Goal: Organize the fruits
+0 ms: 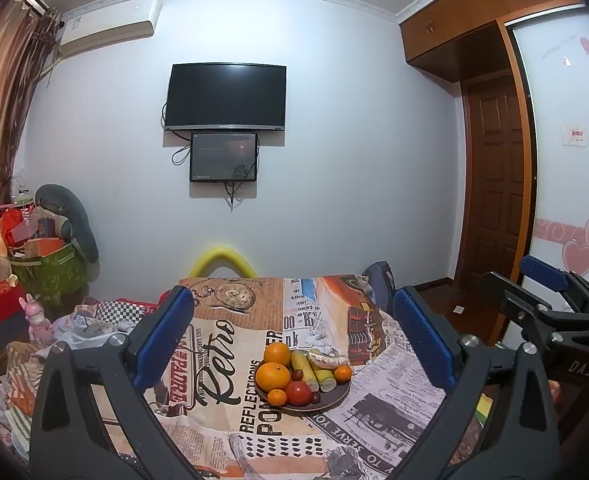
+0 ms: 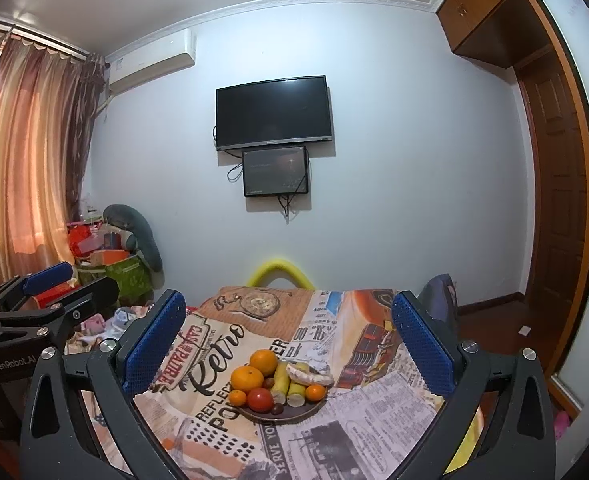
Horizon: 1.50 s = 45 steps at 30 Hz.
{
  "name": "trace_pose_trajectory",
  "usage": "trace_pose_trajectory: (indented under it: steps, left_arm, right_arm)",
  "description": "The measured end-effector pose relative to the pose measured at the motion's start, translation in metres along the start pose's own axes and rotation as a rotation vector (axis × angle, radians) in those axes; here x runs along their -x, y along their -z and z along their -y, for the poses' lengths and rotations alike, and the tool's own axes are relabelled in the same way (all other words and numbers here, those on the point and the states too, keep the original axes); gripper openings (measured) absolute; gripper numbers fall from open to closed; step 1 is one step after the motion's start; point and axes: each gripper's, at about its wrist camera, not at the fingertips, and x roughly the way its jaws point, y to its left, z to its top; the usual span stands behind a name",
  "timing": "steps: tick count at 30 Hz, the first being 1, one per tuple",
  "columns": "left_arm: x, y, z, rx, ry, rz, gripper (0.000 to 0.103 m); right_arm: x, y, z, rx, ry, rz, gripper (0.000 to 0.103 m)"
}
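Pale walls and a dark flat television (image 1: 225, 98) back a table draped in a glossy retro newsprint cloth (image 1: 214, 360); from the left wrist, the left gripper (image 1: 294, 344) spreads its ribbed blue pads wide, empty, framing a round dark plate (image 1: 336, 398) heaped with smooth oranges, a red tomato and banana pieces. From the right wrist, the right gripper (image 2: 290, 344) likewise stands wide apart, empty, the plate (image 2: 294, 414) mid-table between its fingers.

Left wrist view looking forward between its spread fingers, over the plate of fruit (image 1: 302, 380) just ahead, right wrist view alongside on a like heading, both sharing the tablecloth (image 2: 374, 412), wall television (image 1: 225, 98).
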Motion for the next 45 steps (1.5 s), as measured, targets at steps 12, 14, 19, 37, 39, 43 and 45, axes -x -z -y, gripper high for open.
trace_pose_trajectory:
  steps: [12, 14, 19, 37, 39, 43, 45]
  left_arm:
    - [0.0011, 0.0005, -0.0004, 0.002, 0.006, -0.002, 0.102]
    - [0.0009, 0.0004, -0.0006, 0.004, 0.006, -0.003, 0.102]
    - [0.0003, 0.0006, -0.0004, 0.005, 0.011, -0.005, 0.102]
    - [0.0005, 0.0005, 0.0006, 0.005, 0.015, -0.008, 0.102]
    - [0.0002, 0.0002, 0.0001, 0.007, 0.020, -0.011, 0.102]
    - [0.0003, -0.0001, -0.0011, 0.008, 0.022, -0.013, 0.102]
    - [0.0000, -0.0005, -0.0019, 0.007, 0.024, -0.014, 0.102]
  right_arm:
    - [-0.0001, 0.0001, -0.0009, 0.001, -0.001, -0.004, 0.103]
    - [0.0001, 0.0001, -0.0009, 0.001, -0.002, -0.004, 0.103]
    - [0.0000, 0.0000, -0.0010, 0.000, -0.001, -0.004, 0.103]
    - [0.0015, -0.0010, -0.0003, -0.004, 0.002, -0.010, 0.103]
    - [0.0015, -0.0009, -0.0004, -0.003, 0.003, -0.010, 0.103]
    - [0.0022, -0.0015, -0.0005, -0.004, 0.001, -0.009, 0.103]
    - [0.0022, -0.0018, -0.0010, -0.004, -0.001, -0.008, 0.103]
